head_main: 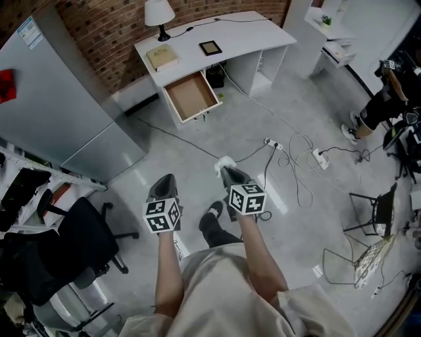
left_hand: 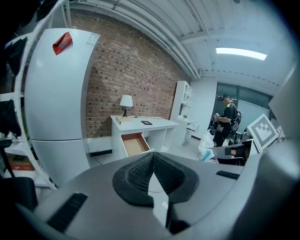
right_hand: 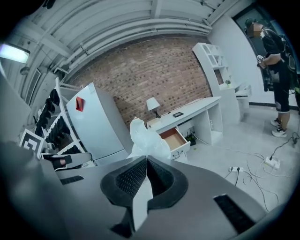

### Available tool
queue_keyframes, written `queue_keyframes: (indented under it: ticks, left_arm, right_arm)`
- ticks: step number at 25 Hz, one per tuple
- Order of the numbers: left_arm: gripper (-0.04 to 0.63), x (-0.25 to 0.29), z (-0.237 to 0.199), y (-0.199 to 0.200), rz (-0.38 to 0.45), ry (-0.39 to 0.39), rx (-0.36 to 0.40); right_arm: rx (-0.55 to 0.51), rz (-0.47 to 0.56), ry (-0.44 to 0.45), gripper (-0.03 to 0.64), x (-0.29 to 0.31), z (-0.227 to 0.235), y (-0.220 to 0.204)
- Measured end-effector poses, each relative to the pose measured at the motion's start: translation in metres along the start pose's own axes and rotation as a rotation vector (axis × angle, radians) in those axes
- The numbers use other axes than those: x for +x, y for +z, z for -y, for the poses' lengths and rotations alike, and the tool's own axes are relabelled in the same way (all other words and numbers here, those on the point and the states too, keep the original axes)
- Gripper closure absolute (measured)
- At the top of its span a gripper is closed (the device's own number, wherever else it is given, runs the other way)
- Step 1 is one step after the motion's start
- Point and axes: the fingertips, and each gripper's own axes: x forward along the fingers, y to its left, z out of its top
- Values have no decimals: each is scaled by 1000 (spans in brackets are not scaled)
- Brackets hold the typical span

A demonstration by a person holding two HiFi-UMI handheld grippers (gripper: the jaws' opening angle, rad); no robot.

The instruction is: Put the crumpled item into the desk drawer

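A crumpled white item (right_hand: 144,140) sticks up from my right gripper (right_hand: 146,158), whose jaws are shut on it. In the head view the crumpled item (head_main: 225,161) shows at the tip of the right gripper (head_main: 227,170), held above the grey floor. My left gripper (head_main: 164,179) is beside it, jaws shut with nothing between them (left_hand: 152,154). The white desk (head_main: 217,34) stands ahead by the brick wall, its drawer (head_main: 191,96) pulled open with a bare wooden bottom. The drawer (right_hand: 175,139) also appears past the crumpled item in the right gripper view, and the drawer (left_hand: 134,143) in the left gripper view.
A lamp (head_main: 159,16), a book (head_main: 162,57) and a tablet (head_main: 210,47) sit on the desk. A grey fridge (head_main: 59,99) stands left, an office chair (head_main: 62,243) near left. Cables and power strips (head_main: 316,156) lie on the floor right. A person (head_main: 388,92) stands far right.
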Motion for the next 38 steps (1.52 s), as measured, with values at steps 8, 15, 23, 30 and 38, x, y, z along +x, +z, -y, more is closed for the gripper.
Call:
queue_keyframes:
  ticks: [8,15,23,30,38]
  left_arm:
    - [578,64,-48,58,-16,-40,1]
    - [578,119,-81,94,-18,-26,43]
    - [578,155,-101,111,-22,7,93]
    - [578,174,-117,111,-37,25,86]
    - [578,231,-112,145,-12,-61,116]
  right_arm:
    - [35,21,17,586,78,8,67]
    - [32,-18,85,584,147,10,96]
    - [83,9,107,584,181,30,115]
    - [142,50,59,584,185,55,120]
    - [126,119,-48,584,189,90,157]
